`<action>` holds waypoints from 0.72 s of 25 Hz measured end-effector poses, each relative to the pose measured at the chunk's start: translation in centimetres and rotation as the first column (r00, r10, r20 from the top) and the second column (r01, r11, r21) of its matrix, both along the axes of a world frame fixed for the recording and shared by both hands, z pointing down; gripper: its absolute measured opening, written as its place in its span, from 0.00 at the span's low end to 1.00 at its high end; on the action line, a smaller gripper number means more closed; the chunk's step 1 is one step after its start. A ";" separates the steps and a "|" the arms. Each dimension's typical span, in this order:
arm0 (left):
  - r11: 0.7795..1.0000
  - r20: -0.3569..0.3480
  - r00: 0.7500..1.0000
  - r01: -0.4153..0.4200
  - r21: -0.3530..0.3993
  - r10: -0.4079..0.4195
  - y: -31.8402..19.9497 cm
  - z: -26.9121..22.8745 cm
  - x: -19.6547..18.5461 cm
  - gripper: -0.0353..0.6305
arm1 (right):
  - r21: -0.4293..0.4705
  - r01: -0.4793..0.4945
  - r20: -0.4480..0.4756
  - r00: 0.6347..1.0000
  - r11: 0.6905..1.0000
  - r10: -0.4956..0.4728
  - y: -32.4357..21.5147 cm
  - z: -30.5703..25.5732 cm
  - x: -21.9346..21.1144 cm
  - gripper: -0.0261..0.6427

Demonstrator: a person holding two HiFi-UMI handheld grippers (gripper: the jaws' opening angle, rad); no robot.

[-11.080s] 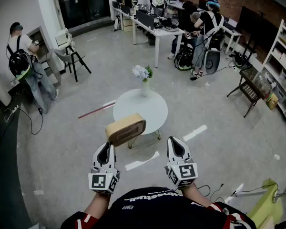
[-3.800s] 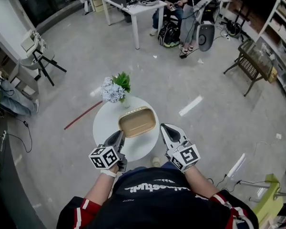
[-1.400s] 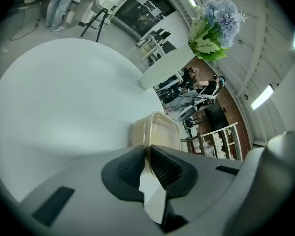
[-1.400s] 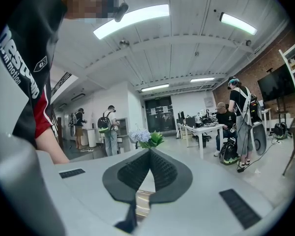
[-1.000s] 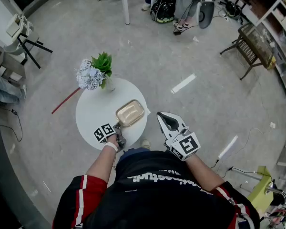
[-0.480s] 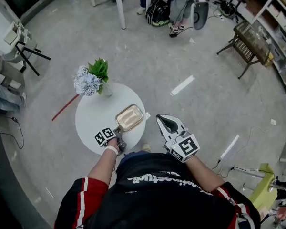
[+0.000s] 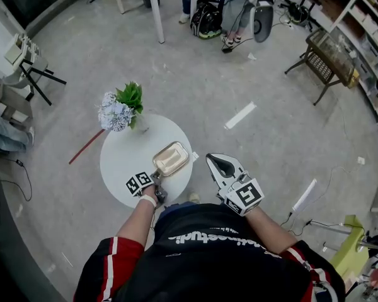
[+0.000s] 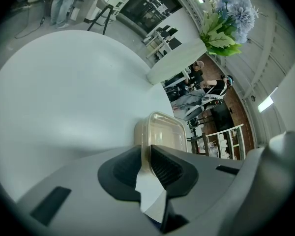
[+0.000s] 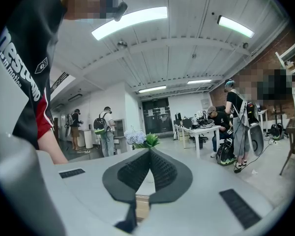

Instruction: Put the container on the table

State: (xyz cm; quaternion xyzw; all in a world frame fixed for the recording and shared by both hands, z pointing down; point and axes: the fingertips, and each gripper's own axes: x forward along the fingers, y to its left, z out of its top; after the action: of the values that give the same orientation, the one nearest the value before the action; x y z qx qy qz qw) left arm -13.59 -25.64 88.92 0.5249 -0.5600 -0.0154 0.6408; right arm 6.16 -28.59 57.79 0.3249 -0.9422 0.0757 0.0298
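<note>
I am seeing the container showing as a translucent beige-tan against the plain white counter, while the flowers are showing powder-blue and white heads over bright green leaves. The right tongs are reading as a pale grey shell with black ribbed pads and a cube patterned in black-and-white squares, and the floor is coming through as mottled grey, carrying white tape strips and a red rod. The shirt is appearing black with white lettering, its sleeves showing red with a white stripe.
</note>
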 end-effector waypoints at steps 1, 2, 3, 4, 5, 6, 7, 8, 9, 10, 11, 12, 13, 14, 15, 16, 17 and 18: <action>1.000 0.001 1.000 -0.001 0.000 0.001 0.0 0.0 0.0 0.14 | -0.003 -0.001 0.003 1.000 1.000 0.001 0.0 -0.1 0.0 0.04; 1.000 0.003 1.000 -0.001 0.001 0.001 0.1 -0.1 0.0 0.14 | -0.007 -0.003 0.005 1.000 1.000 0.003 0.1 -0.1 -0.1 0.04; 1.000 0.002 1.000 -0.001 0.003 0.001 0.2 0.0 0.0 0.16 | -0.009 -0.003 0.006 1.000 1.000 0.003 0.1 -0.1 -0.1 0.04; 1.000 0.000 1.000 -0.002 0.006 0.002 0.3 0.0 0.0 0.17 | -0.008 -0.002 0.005 1.000 1.000 0.002 0.2 -0.1 -0.2 0.04; 1.000 -0.004 1.000 -0.002 0.009 0.002 0.4 0.0 -0.1 0.19 | -0.007 -0.002 0.004 1.000 1.000 0.002 0.2 -0.1 -0.2 0.04; 1.000 -0.007 1.000 -0.002 0.014 0.002 0.5 0.0 -0.2 0.21 | -0.007 -0.003 0.004 1.000 1.000 0.003 0.3 -0.1 -0.3 0.04; 1.000 -0.009 1.000 -0.002 0.018 0.002 0.6 0.0 -0.3 0.22 | -0.008 -0.005 0.006 1.000 1.000 0.005 0.3 -0.1 -0.3 0.04; 1.000 -0.009 1.000 0.000 0.024 0.000 0.6 0.0 -0.4 0.24 | -0.009 -0.007 0.007 1.000 1.000 0.007 0.4 -0.1 -0.3 0.04; 1.000 -0.008 1.000 0.002 0.030 -0.001 0.7 -0.1 -0.4 0.24 | -0.009 -0.008 0.008 1.000 1.000 0.008 0.5 -0.1 -0.3 0.04; 0.999 -0.007 1.000 0.003 0.036 -0.003 0.7 -0.2 -0.4 0.25 | -0.008 -0.008 0.008 1.000 1.000 0.008 0.6 -0.2 -0.3 0.04; 0.999 -0.005 1.000 0.004 0.041 -0.004 0.8 -0.3 -0.5 0.25 | -0.007 -0.006 0.009 1.000 1.000 0.006 0.6 -0.3 -0.3 0.04; 0.999 -0.001 1.000 0.004 0.043 -0.003 0.8 -0.5 -0.5 0.25 | -0.004 -0.004 0.008 1.000 1.000 0.004 0.7 -0.3 -0.3 0.04; 0.999 0.004 1.000 0.002 0.045 -0.002 0.9 -0.6 -0.5 0.26 | -0.002 -0.002 0.007 1.000 1.000 0.002 0.9 -0.4 -0.3 0.04; 0.999 0.013 1.000 0.000 0.046 0.000 0.9 -0.8 -0.5 0.26 | 0.000 -0.001 0.006 1.000 1.000 0.001 0.9 -0.4 -0.3 0.04; 0.999 0.024 1.000 -0.005 0.049 0.004 1.0 -0.9 -0.6 0.26 | 0.000 -0.001 0.007 1.000 1.000 0.001 1.0 -0.5 -0.3 0.04; 0.999 0.037 0.999 -0.011 0.052 0.010 0.9 -1.1 -0.6 0.26 | 0.001 0.000 0.009 1.000 1.000 0.000 1.1 -0.6 -0.3 0.04; 0.998 0.051 0.999 -0.018 0.056 0.016 0.9 -1.3 -0.7 0.26 | 0.002 0.000 0.011 1.000 1.000 0.000 1.2 -0.7 -0.3 0.04; 0.998 0.063 0.998 -0.024 0.060 0.020 0.9 -1.5 -0.7 0.26 | 0.004 0.000 0.014 1.000 1.000 0.000 1.3 -0.9 -0.3 0.04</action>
State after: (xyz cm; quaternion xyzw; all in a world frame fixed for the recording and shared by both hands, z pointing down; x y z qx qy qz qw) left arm -14.34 -24.75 87.47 0.5505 -0.5733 -0.0088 0.6068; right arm 5.86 -27.30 56.92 0.3245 -0.9426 0.0760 0.0226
